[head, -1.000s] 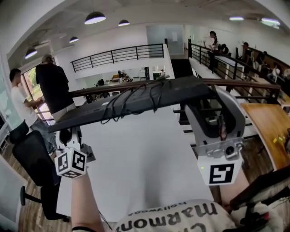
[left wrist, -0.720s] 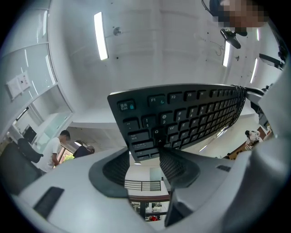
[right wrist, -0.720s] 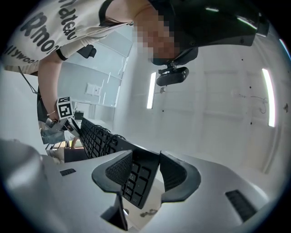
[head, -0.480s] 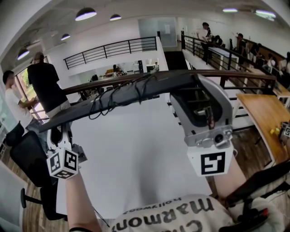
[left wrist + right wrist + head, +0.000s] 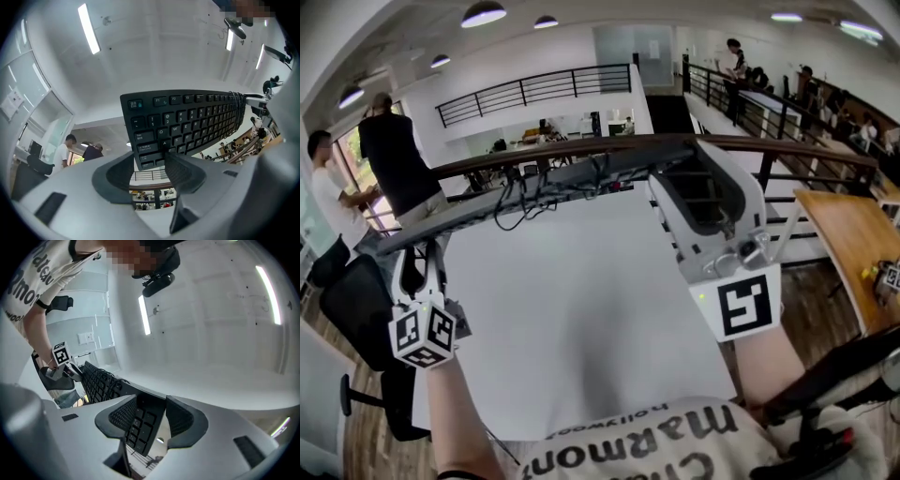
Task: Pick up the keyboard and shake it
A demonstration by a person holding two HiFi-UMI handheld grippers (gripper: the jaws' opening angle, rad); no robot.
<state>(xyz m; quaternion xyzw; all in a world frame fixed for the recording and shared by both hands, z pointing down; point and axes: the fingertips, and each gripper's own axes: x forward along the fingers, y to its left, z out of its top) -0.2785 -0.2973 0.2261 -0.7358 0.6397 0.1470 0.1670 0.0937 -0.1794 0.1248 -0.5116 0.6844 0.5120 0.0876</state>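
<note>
A black keyboard [image 5: 581, 178] hangs in the air above the white table [image 5: 581, 319], held at both ends. Its black cable [image 5: 520, 195] lies bundled over it. My left gripper [image 5: 414, 255] is shut on the keyboard's left end; in the left gripper view the keys [image 5: 197, 119] face the camera and the jaws [image 5: 152, 161] pinch the near corner. My right gripper [image 5: 698, 169] is shut on the right end. In the right gripper view the keyboard [image 5: 101, 380] runs off to the left from between the pads [image 5: 123, 414].
A black office chair [image 5: 356, 309] stands left of the table and a wooden desk [image 5: 848, 244] at the right. Two people [image 5: 389, 155] stand at the far left. A dark railing [image 5: 534, 89] and more desks lie beyond.
The keyboard has sunk a little and rolled, so the head view sees it more edge-on. My right gripper has rolled and shifted left with it; the left gripper has dropped slightly.
</note>
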